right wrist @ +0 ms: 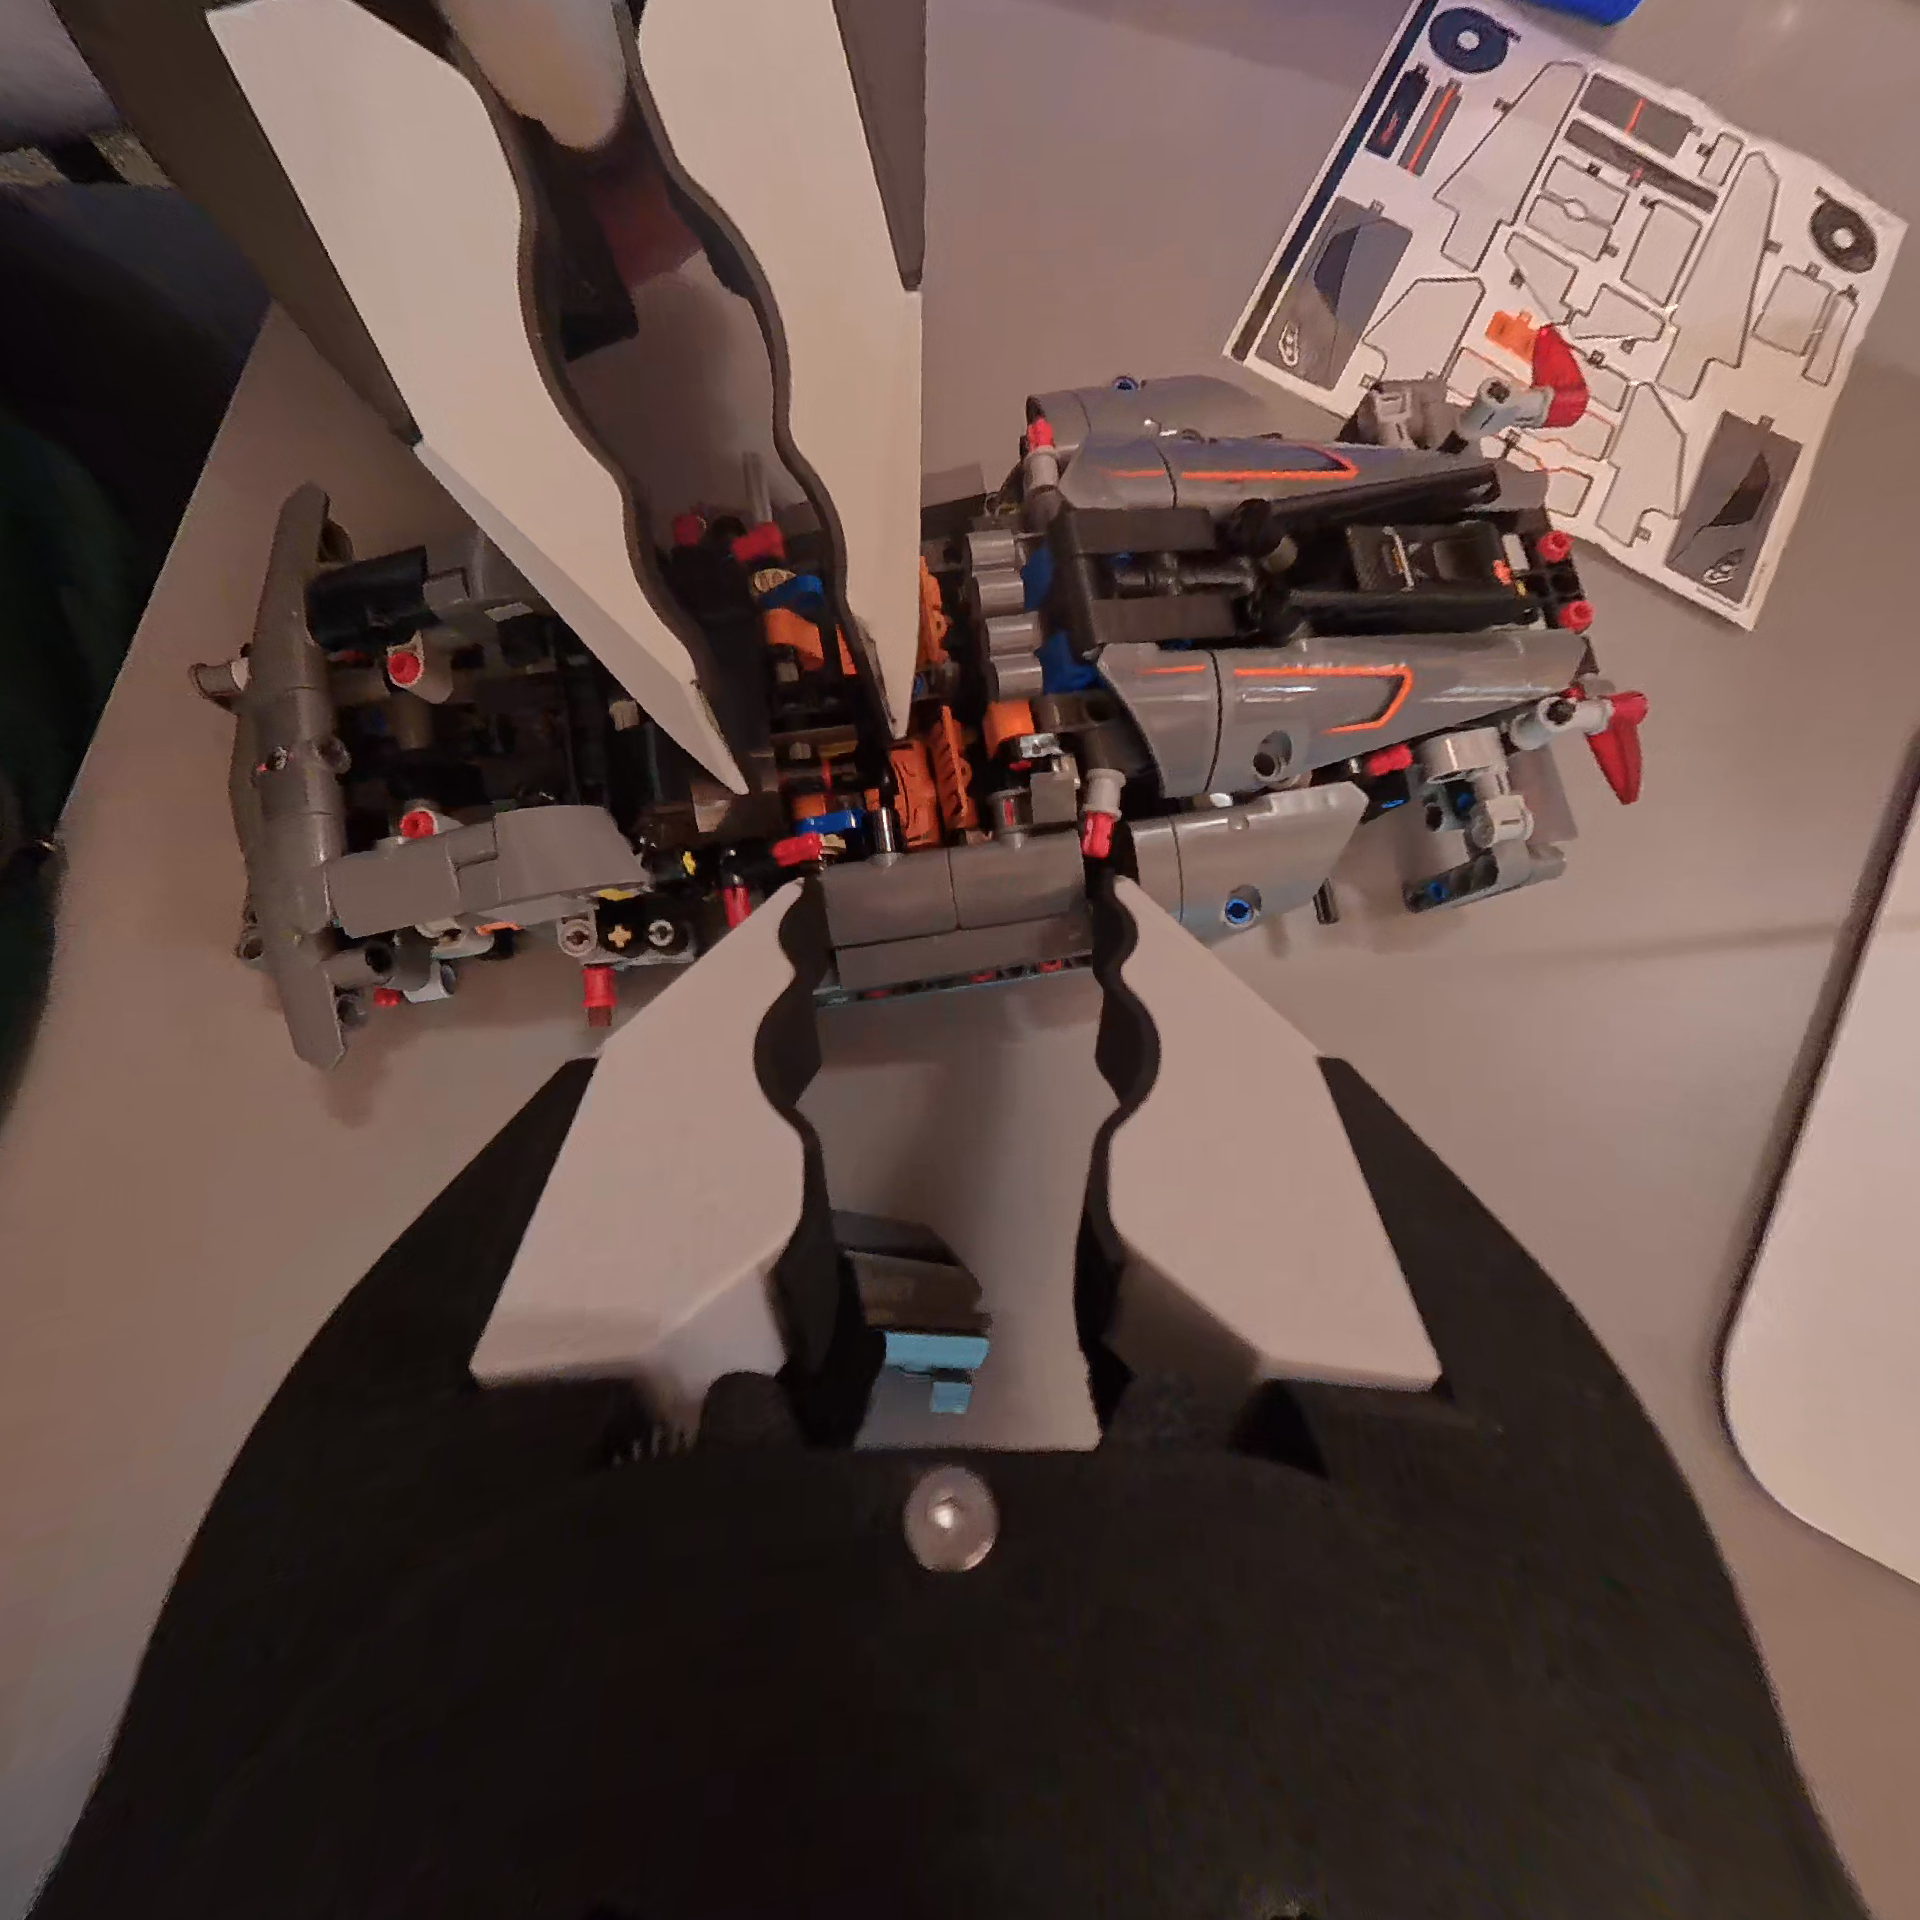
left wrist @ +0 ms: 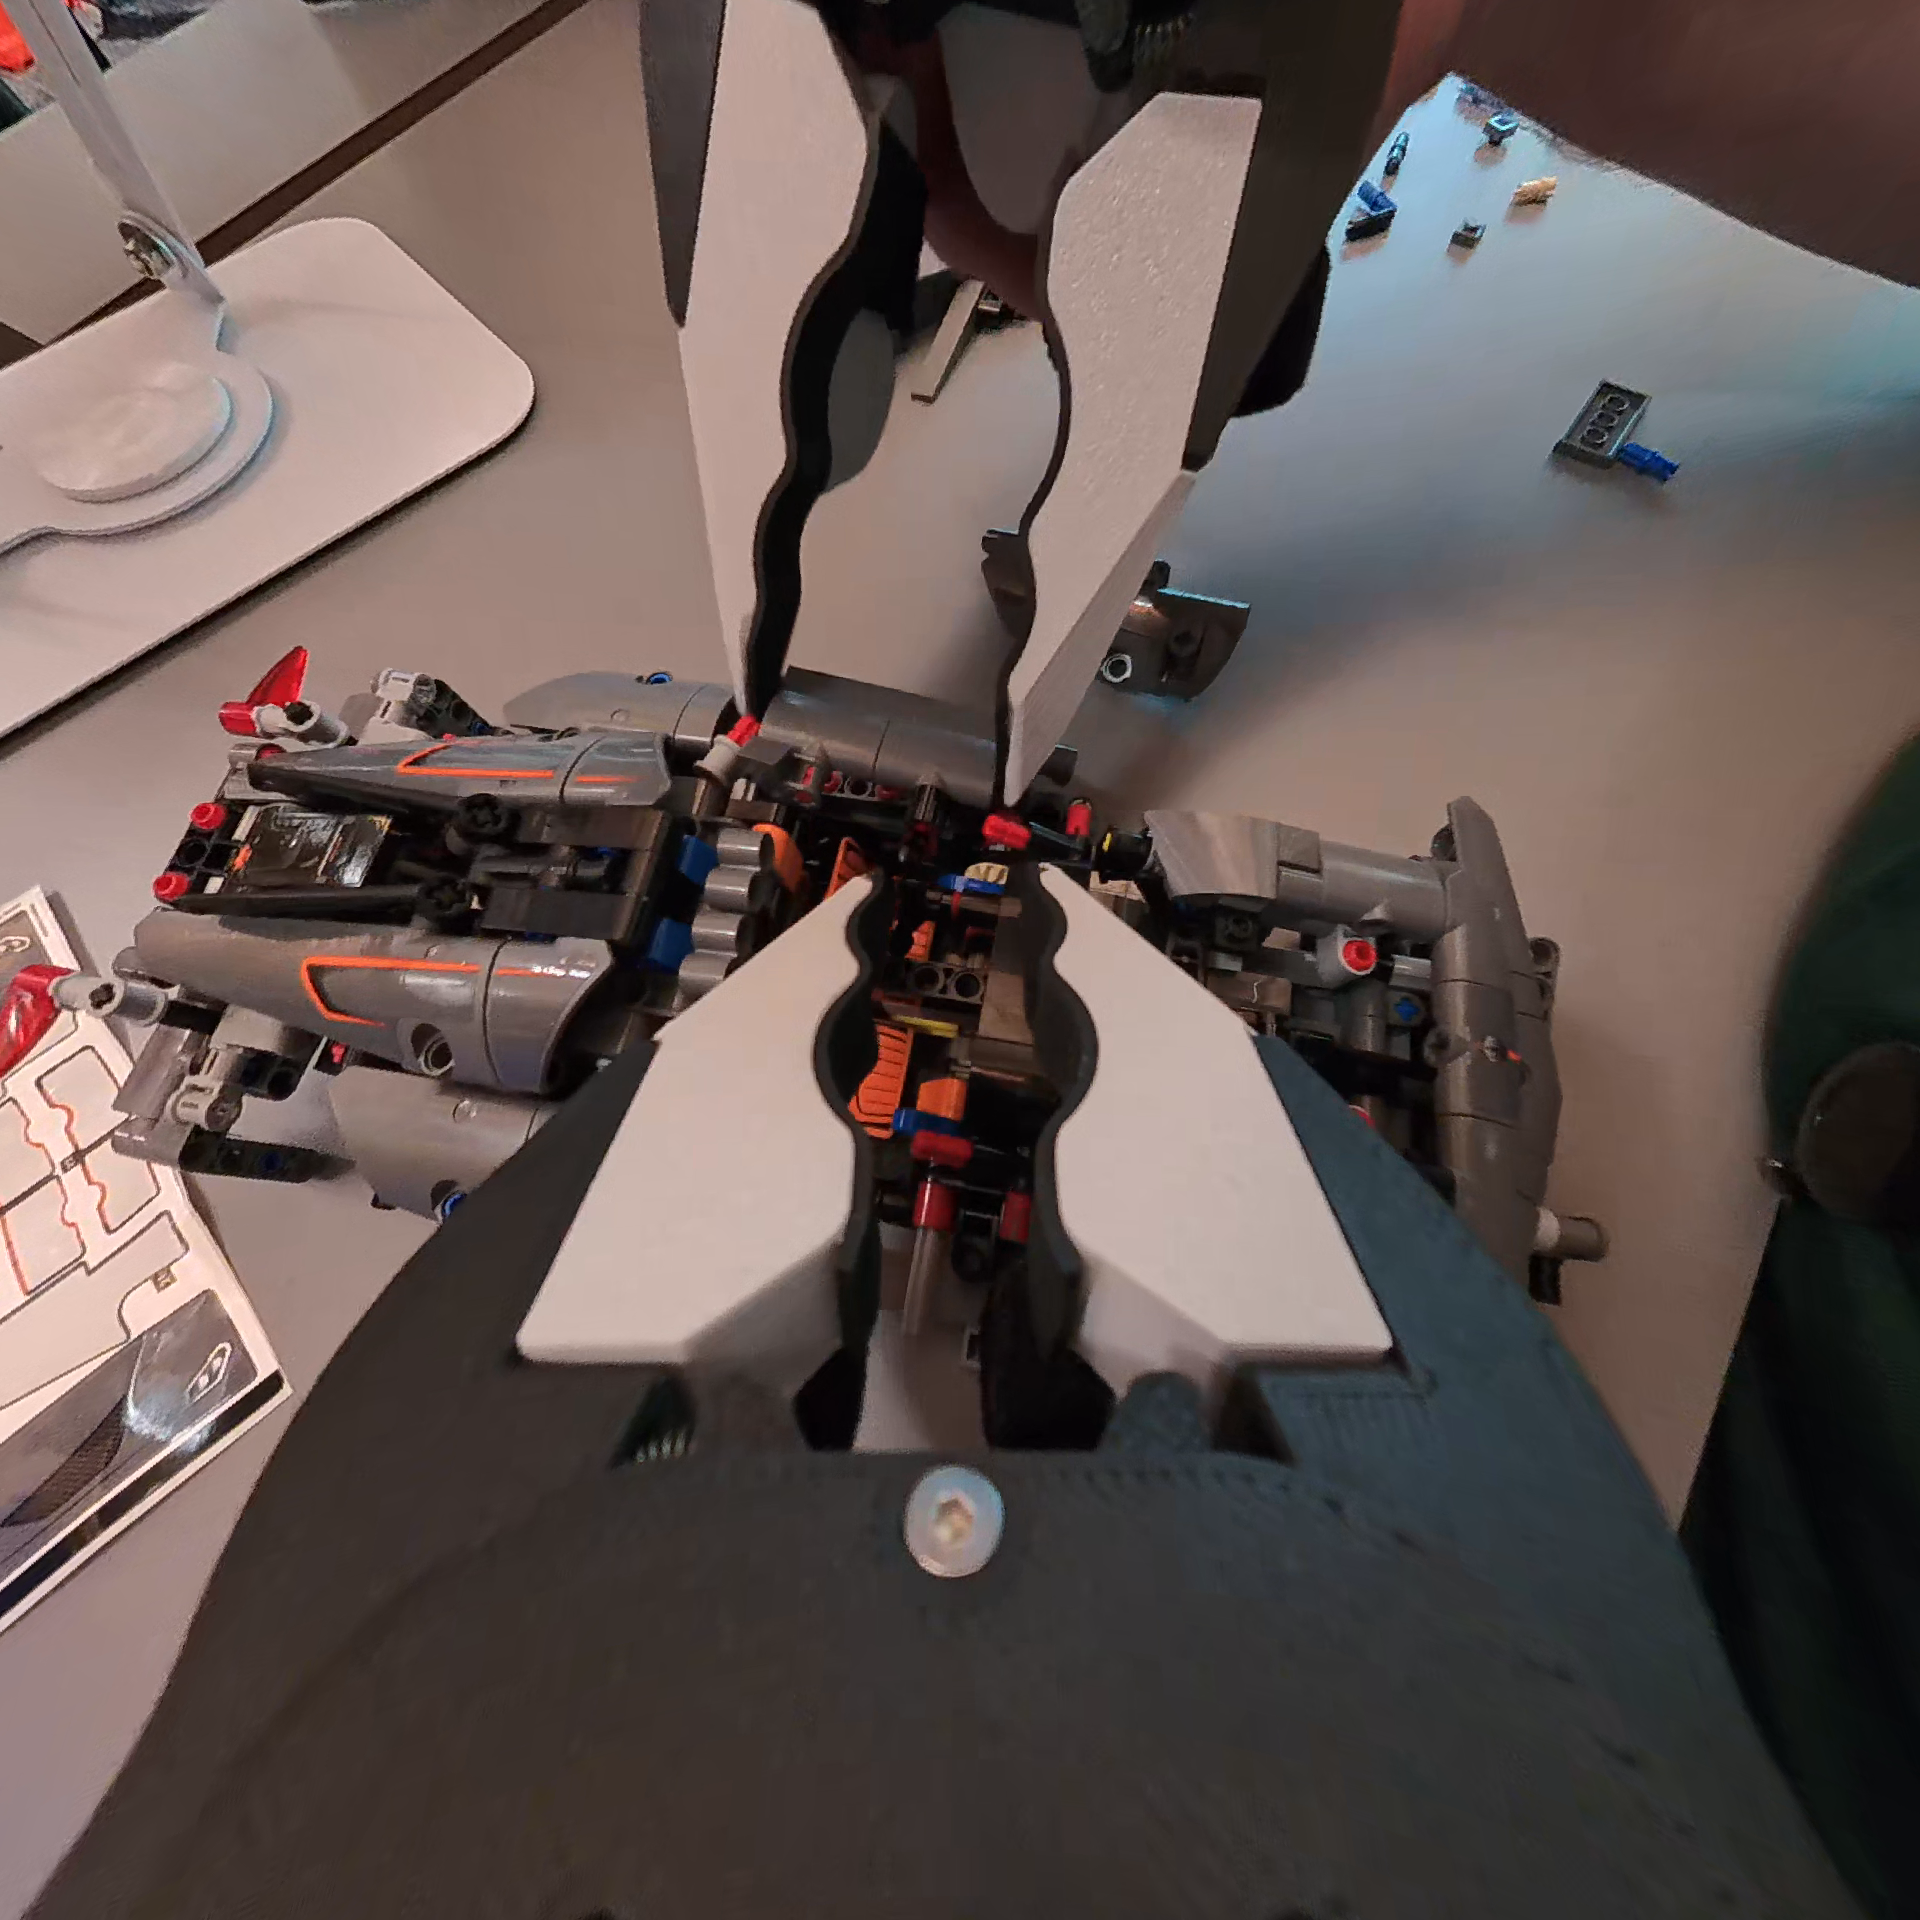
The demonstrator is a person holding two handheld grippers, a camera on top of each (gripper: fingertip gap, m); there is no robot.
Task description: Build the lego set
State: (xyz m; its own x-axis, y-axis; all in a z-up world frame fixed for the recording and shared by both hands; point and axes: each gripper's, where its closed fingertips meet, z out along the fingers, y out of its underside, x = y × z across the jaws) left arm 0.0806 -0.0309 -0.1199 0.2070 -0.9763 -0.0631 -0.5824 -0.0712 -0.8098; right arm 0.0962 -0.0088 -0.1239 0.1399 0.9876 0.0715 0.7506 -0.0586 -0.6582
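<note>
Two grippers meet over your half-built lego car (right wrist: 1143, 675) on the grey table (right wrist: 1351, 1091).

Your right gripper (right wrist: 948, 894) stands spread, its fingertips at either end of a grey side panel (right wrist: 956, 894) on the car's near edge. Your left gripper (left wrist: 956, 883) reaches into the orange-and-black middle, jaws parted, nothing visibly held. Beside the car's tail lies a sticker sheet (right wrist: 1621, 260).

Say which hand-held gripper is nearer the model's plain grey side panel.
Right: the right hand-held gripper straddles the grey side panel; the left hand-held gripper is over the orange seats.
</note>
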